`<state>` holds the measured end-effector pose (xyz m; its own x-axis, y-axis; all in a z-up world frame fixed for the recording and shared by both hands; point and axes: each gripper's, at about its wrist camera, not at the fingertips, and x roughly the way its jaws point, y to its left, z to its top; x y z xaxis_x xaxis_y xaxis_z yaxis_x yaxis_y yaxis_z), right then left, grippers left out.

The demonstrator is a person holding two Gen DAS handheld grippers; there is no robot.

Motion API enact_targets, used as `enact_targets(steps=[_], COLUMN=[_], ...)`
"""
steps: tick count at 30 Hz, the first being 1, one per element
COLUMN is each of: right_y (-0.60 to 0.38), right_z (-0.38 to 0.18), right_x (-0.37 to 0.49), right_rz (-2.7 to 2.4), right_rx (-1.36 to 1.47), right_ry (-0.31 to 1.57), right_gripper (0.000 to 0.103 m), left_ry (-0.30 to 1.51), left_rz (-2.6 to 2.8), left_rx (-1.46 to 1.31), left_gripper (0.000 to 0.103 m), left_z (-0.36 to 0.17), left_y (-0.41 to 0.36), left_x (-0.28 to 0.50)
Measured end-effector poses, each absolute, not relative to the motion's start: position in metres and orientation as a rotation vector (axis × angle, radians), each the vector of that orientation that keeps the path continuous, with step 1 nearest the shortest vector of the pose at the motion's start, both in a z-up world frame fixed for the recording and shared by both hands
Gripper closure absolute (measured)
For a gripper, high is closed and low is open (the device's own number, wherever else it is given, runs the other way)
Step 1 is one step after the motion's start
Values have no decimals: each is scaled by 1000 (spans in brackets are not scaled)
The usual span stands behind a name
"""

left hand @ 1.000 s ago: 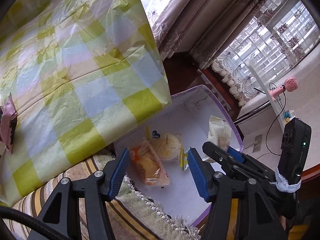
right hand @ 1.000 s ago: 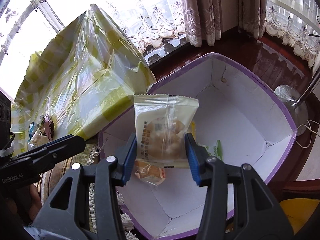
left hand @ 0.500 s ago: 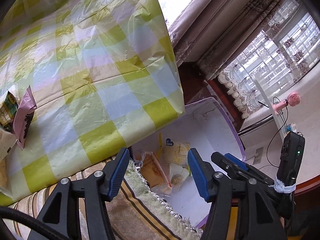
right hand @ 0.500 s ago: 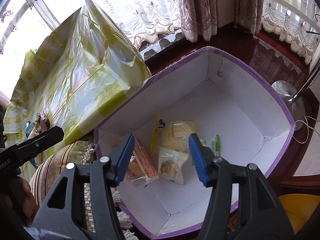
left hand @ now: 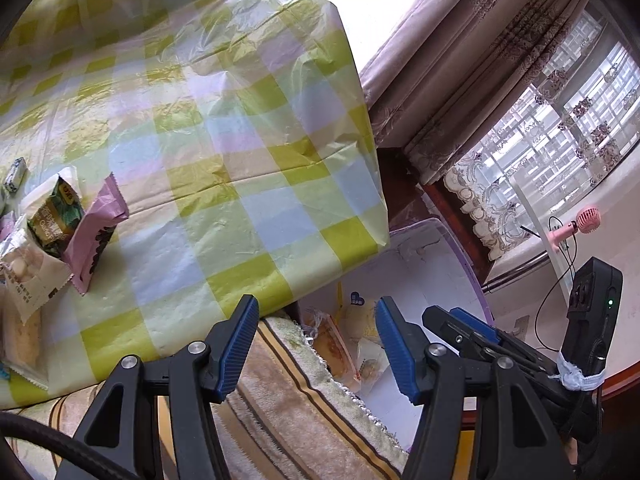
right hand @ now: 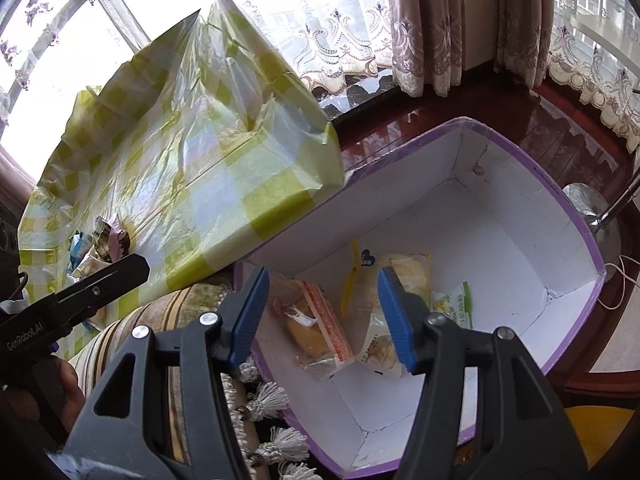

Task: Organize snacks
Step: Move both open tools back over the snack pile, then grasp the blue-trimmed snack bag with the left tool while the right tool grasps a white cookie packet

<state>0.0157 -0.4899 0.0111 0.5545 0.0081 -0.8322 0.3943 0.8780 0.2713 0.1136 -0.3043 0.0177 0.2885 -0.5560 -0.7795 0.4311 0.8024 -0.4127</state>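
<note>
In the purple-rimmed white box (right hand: 520,216) on the floor, lying loose: clear-wrapped orange cake (right hand: 316,328) at left, pale round pastry pkt (right hand: 380,350) just beside it, yellow-trimmed bun pkt (right hand: 400,272) behind, small green-printed sachet (right hand: 454,306) to the right. Sitting apart on the checked tablecloth (left hand: 224,168), more snacks in a cluster near its left edge: pink wrapper (left hand: 96,232), green pkt (left hand: 54,220), clear bag w/ pale pieces (left hand: 24,276).

Hanging over the box, right gripper (right hand: 322,316) w/ blue pads roughly half apart, gripping nothing, touching nothing; jaws having just been opening, gap now bare, pastry pkt lying on the box floor below. Left gripper (left hand: 316,346) hovering above the striped fringed cloth (left hand: 304,412) between table edge and box, pads about half apart too, nothing between them, no contact w/ cloth or pkts.

Also showing in left view: right gripper's fingers (left hand: 472,328) poking in at lower right. Beyond, curtains (left hand: 480,80) & pink handheld fan (left hand: 576,226) by the window.
</note>
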Motion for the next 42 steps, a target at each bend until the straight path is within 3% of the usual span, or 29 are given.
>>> enact_targets(steps=[15,25,42], right_y=[-392,-341,-255], right_z=[37,32,9], right_x=[57,81,118], right_rz=[3,96,234], right_rx=[334,316,170], right_ry=[920,960,1034], right_gripper=[43,43,43], left_ry=[948,944,1058], left_rz=[-495,-315,-297], left_rx=[-210,-228,-13], left_gripper=[41,41,41], left_z=[39,32,-4], left_y=[-192,-97,-75], left_x=[109,106,147])
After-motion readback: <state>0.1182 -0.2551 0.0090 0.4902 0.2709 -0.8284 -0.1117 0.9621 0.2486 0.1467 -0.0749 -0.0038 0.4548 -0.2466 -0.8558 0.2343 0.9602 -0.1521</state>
